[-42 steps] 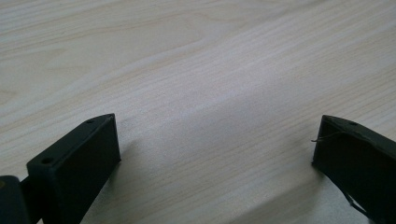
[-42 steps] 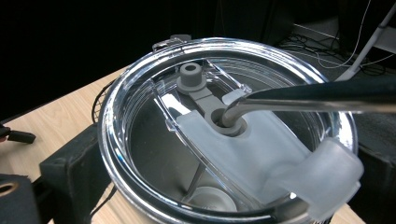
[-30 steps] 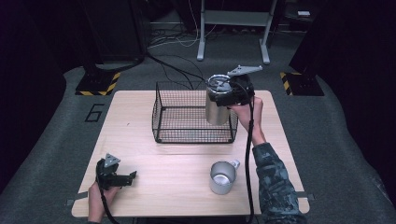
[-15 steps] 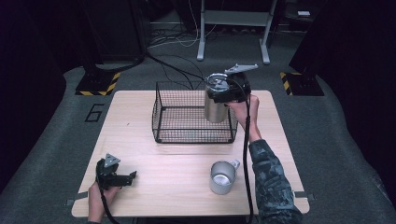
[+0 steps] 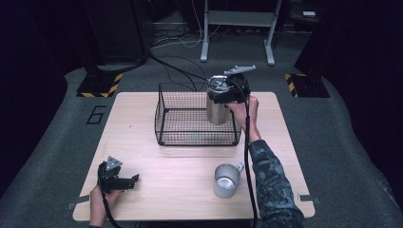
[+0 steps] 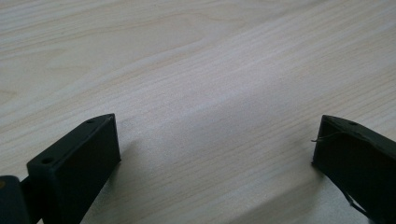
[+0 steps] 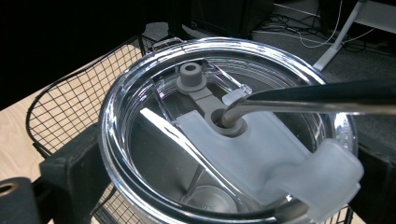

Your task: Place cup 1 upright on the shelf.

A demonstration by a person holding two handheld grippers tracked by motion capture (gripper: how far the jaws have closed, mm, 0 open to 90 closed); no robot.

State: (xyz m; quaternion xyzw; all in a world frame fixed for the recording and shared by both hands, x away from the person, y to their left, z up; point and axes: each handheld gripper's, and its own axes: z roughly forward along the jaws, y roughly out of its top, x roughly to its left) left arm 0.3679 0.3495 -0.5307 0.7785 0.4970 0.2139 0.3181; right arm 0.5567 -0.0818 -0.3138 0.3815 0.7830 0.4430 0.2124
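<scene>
Your left gripper [image 5: 134,179] rests on the pale wood-grain table [image 5: 142,123], well left of the wire basket [image 5: 197,118], jaws spread with nothing between them. Your right gripper [image 5: 223,95] clamps the steel tumbler [image 5: 217,110], clear-lidded, over the basket's right end. A handled metal mug [image 5: 226,180] stands nearer you.
</scene>
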